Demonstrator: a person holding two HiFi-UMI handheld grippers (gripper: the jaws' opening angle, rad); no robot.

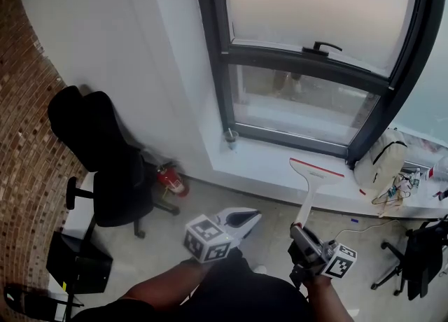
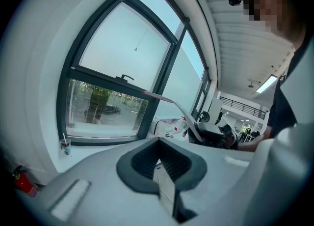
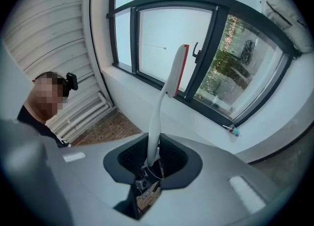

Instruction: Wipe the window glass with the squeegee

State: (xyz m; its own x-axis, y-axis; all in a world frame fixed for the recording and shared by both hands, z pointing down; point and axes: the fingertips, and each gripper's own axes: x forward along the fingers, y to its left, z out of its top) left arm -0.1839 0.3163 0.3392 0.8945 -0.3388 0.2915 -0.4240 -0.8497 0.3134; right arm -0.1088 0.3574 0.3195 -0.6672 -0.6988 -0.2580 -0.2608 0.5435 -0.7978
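- The right gripper (image 1: 302, 235) is clamped on the handle of the squeegee (image 1: 316, 175). Its jaws grip the lower end of the white handle from both sides.
- The squeegee points up and away from the person. Its wide white head has a red strip along the blade edge.
- In the head view the squeegee head shows against the window sill (image 1: 266, 163), below the lower pane. It is not touching the glass.
- The left gripper (image 1: 245, 218) holds nothing. Its jaws stand a narrow gap apart, and floor shows through the gap.
- The window (image 1: 301, 58) has a dark frame with a black handle (image 1: 322, 47) on the middle bar. The upper pane looks hazy, and the lower pane shows trees and ground outside.
- A small cup (image 1: 231, 135) stands on the sill at the left corner of the frame. A white bag (image 1: 378, 161) lies on the sill at the right, with small items beside it.
- A red fire extinguisher (image 1: 171, 179) stands on the grey floor (image 1: 210, 205) against the white wall.
- A black office chair (image 1: 105, 166) stands just left of the extinguisher, near a brick wall (image 1: 24, 138).
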